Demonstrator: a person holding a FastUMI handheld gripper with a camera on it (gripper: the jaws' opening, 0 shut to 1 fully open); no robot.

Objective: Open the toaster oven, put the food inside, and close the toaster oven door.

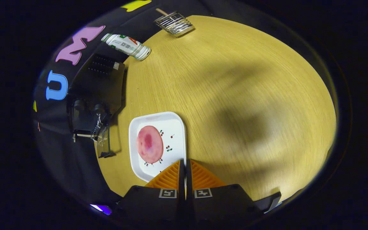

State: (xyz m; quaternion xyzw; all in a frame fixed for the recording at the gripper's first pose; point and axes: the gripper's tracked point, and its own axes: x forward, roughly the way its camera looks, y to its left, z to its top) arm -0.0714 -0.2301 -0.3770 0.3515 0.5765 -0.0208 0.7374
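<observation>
Well off to the left of the gripper, at the table's edge against the black cloth, sits the toaster oven, dark and boxy, seen from above. Something glassy hangs down at its front, and I take that for the door already dropped open, though from this angle I cannot be sure of it. Farther off beyond the oven a white bottle lies on its side, and beyond that again, at the far edge of the table, rests a small wire rack.

Just ahead of the fingers and a little to their left is the white tray, with the food, a round pink slice, lying flat on it. The fingertips overlap the tray's near right corner, but whether they touch it I cannot tell.

The fingers stand pressed together with nothing between them, only a sliver of gap showing.

To my eye the opening step looks done and the fetching of the food is in hand. Next the fingers would need to part, reach left over the tray and take hold, of the slice or the tray's rim, then carry it left to the oven mouth.

To the right of the fingers the wooden table lies under a broad shadow.
</observation>
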